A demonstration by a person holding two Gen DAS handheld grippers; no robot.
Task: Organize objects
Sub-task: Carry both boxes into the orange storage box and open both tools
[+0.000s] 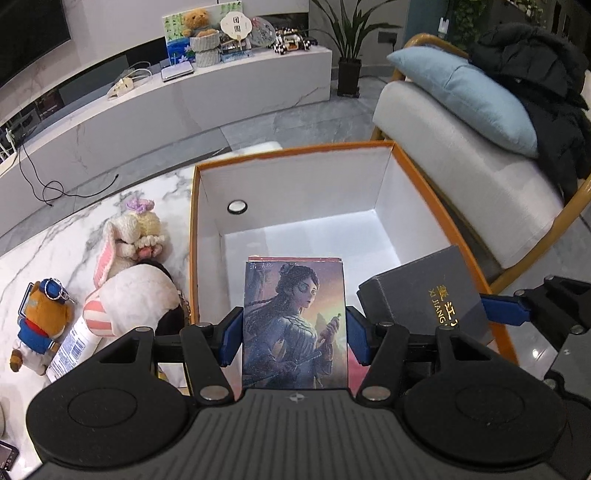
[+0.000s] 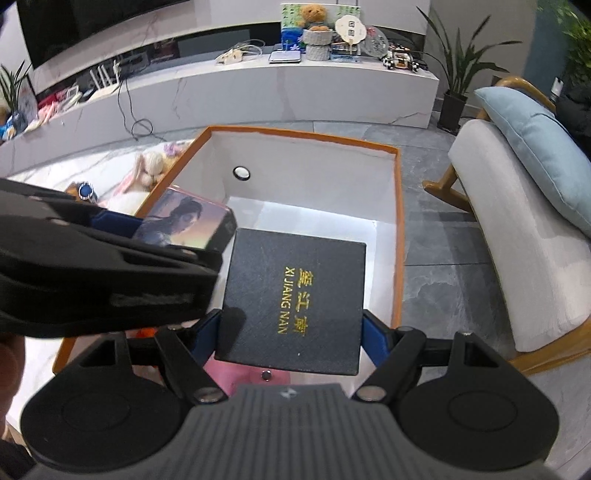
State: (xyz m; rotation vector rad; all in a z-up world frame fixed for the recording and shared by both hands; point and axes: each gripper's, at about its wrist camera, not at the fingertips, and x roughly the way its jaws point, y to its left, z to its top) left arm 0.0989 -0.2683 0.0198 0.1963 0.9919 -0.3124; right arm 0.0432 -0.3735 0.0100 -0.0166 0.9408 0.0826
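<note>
Both fisheye cameras ride just behind their own fingers and look steeply down and forward, close over the open orange-edged cardboard box with white inner walls [image 1: 384, 184] [image 2: 397, 206]. The left wrist view looks in over the box's near edge, taking in the white marble worktop [image 1: 74, 229] to its left. The right wrist view looks from further right. Both share the box, the long white media console [image 1: 184, 107] [image 2: 280, 92] and the cream armchair with a blue cushion [image 1: 461, 173] [image 2: 517, 240].

Home living room, wall television [image 2: 92, 26], media console [image 2: 280, 85], cushioned armchair [image 2: 517, 236], probably potted plant [image 2: 454, 85]
</note>
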